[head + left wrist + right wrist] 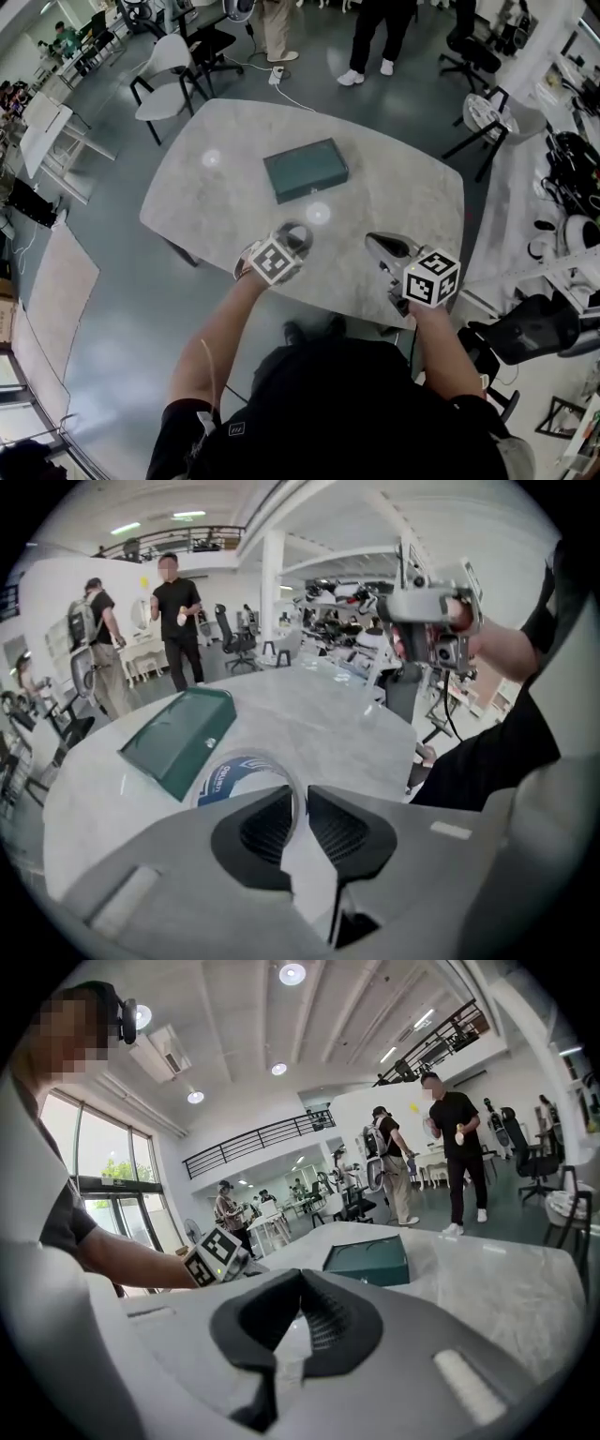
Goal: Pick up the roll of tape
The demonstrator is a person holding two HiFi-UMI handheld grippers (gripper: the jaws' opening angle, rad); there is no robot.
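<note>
Presently the roll of tape [225, 778] is clamped by its wall between the pads of the left gripper [298, 799], one pad inside the ring and one outside. It is held over the near side of the table [403, 192], just in front of the green box [306, 170] and close to the near edge. Bare tabletop is left on both sides. The left gripper is pitched steeply downward. The right gripper [299, 1279] is held nearer level by the near right edge, well apart, its jaws closed together on nothing.
</note>
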